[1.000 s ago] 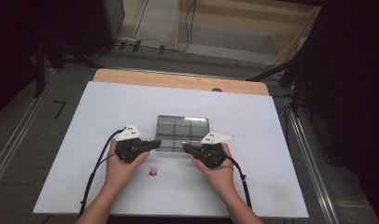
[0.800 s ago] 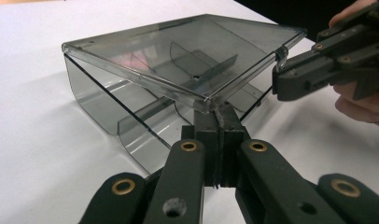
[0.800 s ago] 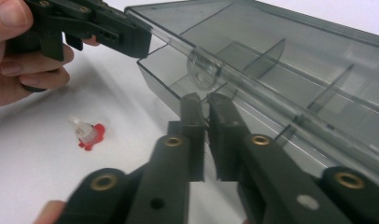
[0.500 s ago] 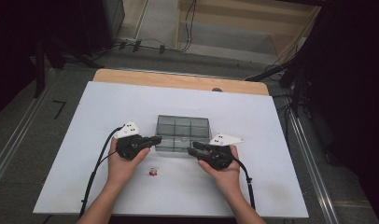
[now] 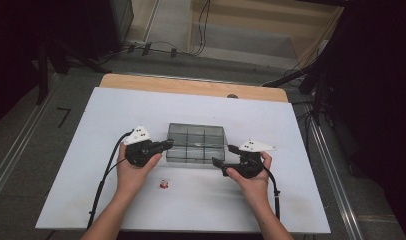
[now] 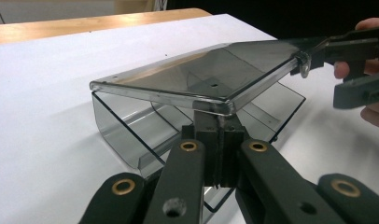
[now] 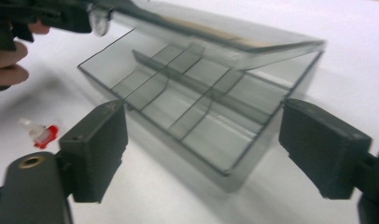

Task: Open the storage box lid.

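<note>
The white surface (image 5: 91,150) carries a smoked divided box (image 5: 196,150) at its middle. The box's lid (image 6: 201,74) is held raised by the clenched left claw (image 5: 167,145). The right claw (image 5: 226,155) has just been opened, nothing between its jaws, so the lid's right end is released. A small red piece (image 5: 163,185) lies toward the near edge.

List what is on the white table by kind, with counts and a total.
Clear smoky box, lid raised: 1
Small red and clear piece: 1
Hand-held grippers, left and right: 2
Total: 4
</note>
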`<state>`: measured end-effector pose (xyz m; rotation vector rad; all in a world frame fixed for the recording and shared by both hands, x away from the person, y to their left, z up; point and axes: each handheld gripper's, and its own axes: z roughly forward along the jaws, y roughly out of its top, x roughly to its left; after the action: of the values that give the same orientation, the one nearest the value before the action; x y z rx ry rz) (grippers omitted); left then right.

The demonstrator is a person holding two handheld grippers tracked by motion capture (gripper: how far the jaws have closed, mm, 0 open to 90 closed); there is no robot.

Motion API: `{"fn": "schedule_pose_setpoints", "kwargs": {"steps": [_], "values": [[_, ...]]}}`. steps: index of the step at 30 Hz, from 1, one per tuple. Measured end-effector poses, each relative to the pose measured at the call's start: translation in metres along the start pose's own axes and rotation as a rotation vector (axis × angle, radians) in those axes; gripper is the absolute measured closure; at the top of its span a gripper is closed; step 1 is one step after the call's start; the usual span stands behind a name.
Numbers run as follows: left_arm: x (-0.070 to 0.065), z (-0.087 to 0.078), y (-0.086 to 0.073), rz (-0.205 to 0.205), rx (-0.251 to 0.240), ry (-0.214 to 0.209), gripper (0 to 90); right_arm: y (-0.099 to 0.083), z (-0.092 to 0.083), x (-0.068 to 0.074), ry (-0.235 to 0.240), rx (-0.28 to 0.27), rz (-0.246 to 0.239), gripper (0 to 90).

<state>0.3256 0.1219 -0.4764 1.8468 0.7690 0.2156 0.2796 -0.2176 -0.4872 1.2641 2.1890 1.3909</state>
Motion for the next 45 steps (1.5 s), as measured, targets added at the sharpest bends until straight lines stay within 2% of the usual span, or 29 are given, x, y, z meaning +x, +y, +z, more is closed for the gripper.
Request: {"fn": "schedule_pose_setpoints", "kwargs": {"steps": [2,4,6,8,11,16,25,29,34,38,45], "values": [[0.002,0.000,0.001,-0.001,-0.005,0.005,88.8,0.002,-0.002,-0.005,0.003,-0.006,0.000,6.7],[0.003,0.000,0.003,-0.005,-0.011,0.009,88.8,0.004,-0.003,-0.009,0.028,-0.019,-0.004,0.1],[0.004,0.001,0.004,-0.004,-0.013,0.011,88.8,0.007,-0.003,-0.014,0.056,-0.038,-0.018,0.0],[0.004,0.003,0.006,-0.002,-0.011,0.014,88.8,0.010,-0.003,-0.017,0.063,-0.056,-0.024,0.0],[0.003,0.007,0.009,0.006,-0.012,0.018,88.8,0.017,0.001,-0.022,0.051,-0.064,-0.030,0.0],[0.006,0.008,0.015,0.001,-0.032,0.031,88.8,0.024,0.007,-0.022,0.035,-0.057,-0.053,0.6],[0.010,0.011,0.025,0.010,-0.040,0.038,88.8,0.039,0.012,-0.029,0.011,-0.083,-0.037,19.3],[0.012,0.012,0.027,0.010,-0.047,0.040,88.7,0.046,0.014,-0.030,-0.017,-0.090,-0.059,25.8],[0.013,0.012,0.032,0.011,-0.051,0.047,87.6,0.051,0.015,-0.031,-0.015,-0.133,-0.075,34.7],[0.015,0.010,0.036,0.011,-0.060,0.051,87.4,0.052,0.015,-0.034,-0.002,-0.142,-0.071,37.6],[0.020,0.012,0.038,0.002,-0.058,0.046,87.3,0.058,0.017,-0.039,-0.009,-0.142,-0.077,40.4]]}}
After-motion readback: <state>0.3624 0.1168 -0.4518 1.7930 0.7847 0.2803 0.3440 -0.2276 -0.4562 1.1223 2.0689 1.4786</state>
